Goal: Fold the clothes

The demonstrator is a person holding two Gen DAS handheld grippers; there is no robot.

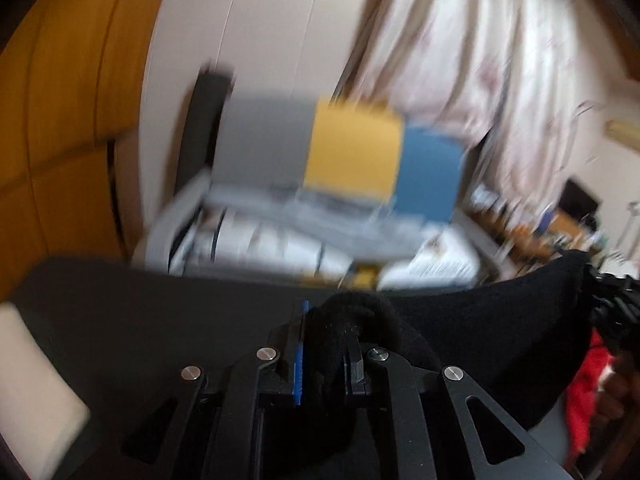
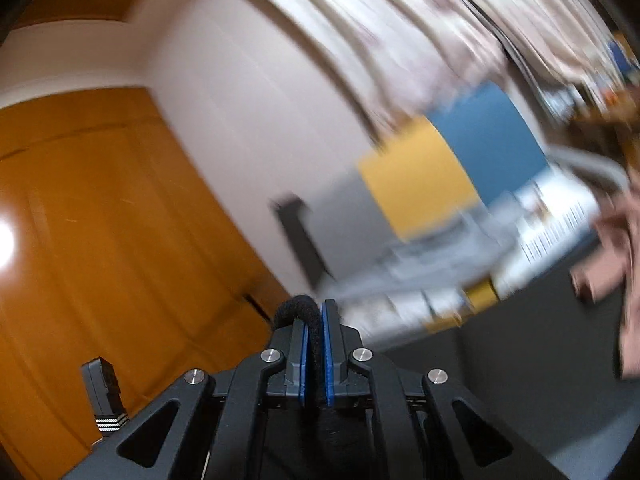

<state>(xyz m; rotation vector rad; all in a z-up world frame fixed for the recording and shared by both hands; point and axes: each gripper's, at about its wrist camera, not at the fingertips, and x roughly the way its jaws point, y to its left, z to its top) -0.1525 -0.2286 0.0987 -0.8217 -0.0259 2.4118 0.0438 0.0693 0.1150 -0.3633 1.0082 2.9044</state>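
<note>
Both grippers are clamped on the same black garment point(image 1: 460, 320). The left gripper point(image 1: 324, 344) has its jaws nearly shut, with a thick bunched wad of the fabric squeezed between the blue pads; the wad bulges up over the fingertips. From there the cloth stretches off to the right as a taut, slightly sagging band, so its long axis runs roughly left to right across the left wrist view, ending at the right gripper's dark frame point(image 1: 616, 312) at the edge.

In the right wrist view, the right gripper point(image 2: 316, 344) is pinched down narrow on a thinner rolled edge of the garment point(image 2: 298, 310), which loops up and over the left pad like a cord.

The fabric looks soft and fuzzy, fleece-like or knit, matte black.

Everything behind is motion-blurred: an orange wooden door point(image 2: 100, 220), white wall point(image 2: 240, 100), pale floral curtain point(image 1: 480, 60), and a yellow panel point(image 1: 352, 152) next to a blue panel point(image 1: 432, 172).
</note>
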